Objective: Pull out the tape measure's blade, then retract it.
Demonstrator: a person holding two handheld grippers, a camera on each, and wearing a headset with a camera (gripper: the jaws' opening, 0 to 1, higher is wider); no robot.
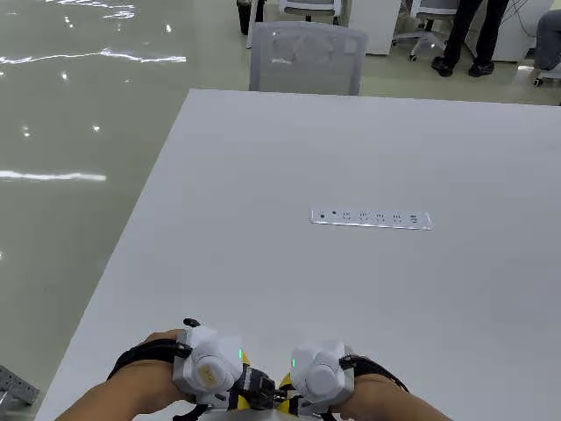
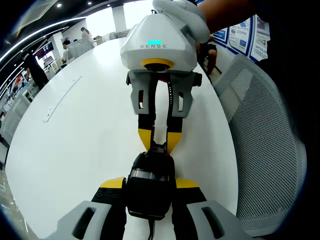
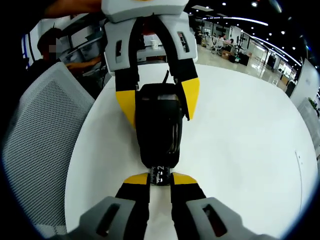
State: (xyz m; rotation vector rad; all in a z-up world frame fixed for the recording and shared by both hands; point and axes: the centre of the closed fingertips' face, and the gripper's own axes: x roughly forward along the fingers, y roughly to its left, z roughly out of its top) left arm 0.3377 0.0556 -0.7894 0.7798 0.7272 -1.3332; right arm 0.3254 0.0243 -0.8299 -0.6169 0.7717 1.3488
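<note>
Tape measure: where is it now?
Head view: tape measure at the table's near edge; left gripper grips its body, right gripper pinches its blade tip.

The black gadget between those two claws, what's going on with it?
A person at a white table works with two hand-held grippers. The left gripper clamps a black tape measure, and the right gripper pinches its blade tip right at the mouth. Hardly any blade is out, so the pull looks barely begun or the retraction nearly finished.

The tape measure (image 3: 159, 127) is glossy black plastic, the table (image 1: 351, 149) smooth matt white.
</note>
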